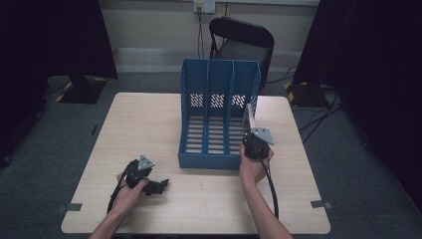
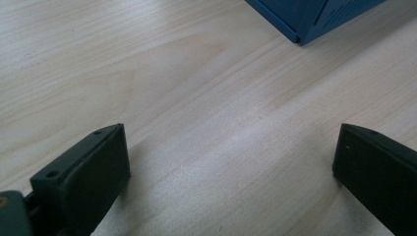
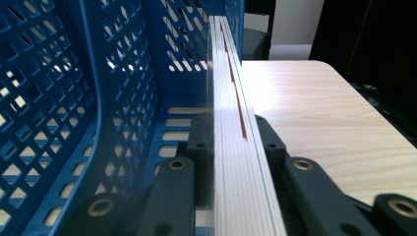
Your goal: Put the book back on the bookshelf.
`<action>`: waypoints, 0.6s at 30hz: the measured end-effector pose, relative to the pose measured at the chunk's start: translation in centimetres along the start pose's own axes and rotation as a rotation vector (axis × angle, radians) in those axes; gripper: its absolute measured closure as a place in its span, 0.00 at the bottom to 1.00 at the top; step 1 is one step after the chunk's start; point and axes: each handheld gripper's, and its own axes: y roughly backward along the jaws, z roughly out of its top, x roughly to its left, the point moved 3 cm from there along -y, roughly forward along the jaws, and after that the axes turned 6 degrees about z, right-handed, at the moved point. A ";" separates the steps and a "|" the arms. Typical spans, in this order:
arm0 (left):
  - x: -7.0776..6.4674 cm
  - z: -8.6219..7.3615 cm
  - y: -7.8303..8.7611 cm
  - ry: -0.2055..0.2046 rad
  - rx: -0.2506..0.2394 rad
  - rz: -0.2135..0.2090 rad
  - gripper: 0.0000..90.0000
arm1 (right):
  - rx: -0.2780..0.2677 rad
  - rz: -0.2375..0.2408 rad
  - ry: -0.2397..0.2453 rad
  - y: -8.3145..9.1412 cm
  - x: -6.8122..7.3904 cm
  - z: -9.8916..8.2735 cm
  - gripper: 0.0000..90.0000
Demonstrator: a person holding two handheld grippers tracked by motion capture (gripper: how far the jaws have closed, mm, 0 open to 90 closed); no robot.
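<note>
Seen from above: a pale wood-grain surface (image 1: 149,124) w/ a blue perforated plastic file rack (image 1: 216,112), three upright slots, standing near its middle. All places below are given relative to that rack.

Right claw (image 1: 250,130) is at the rack's front right corner, just above the rightmost slot. Its jaws are clamped on a thin flat book or booklet w/ white page edges and a clear cover (image 3: 236,147), held on edge, upright, pointing into the slot. In the right gripper view the booklet runs alongside the rack's right-hand perforated wall (image 3: 118,88), close to it; can't tell if it touches.

Left claw (image 1: 158,185) sits in front of the rack's left front corner, apart from it, low over the surface. Jaws wide apart, nothing between them; bare wood below, rack's blue corner (image 2: 307,22) beyond.
</note>
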 end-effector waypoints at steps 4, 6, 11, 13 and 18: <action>0.0 0.0 0.0 0.000 0.000 0.000 0.00 | -0.005 0.009 -0.010 0.0 -0.2 0.1 0.78; 0.0 0.0 0.0 0.000 0.000 0.000 0.00 | -0.006 0.016 -0.012 0.0 -0.3 0.2 0.77; 0.0 0.0 0.0 0.000 0.000 0.000 0.00 | -0.011 0.026 -0.030 0.1 -0.5 0.3 0.71; 0.0 0.0 0.0 0.000 0.000 0.000 0.00 | -0.013 0.038 -0.040 0.1 -0.5 0.3 0.69; 0.0 0.0 0.0 0.000 0.000 0.000 0.00 | -0.006 0.084 -0.059 0.0 -0.6 0.4 0.59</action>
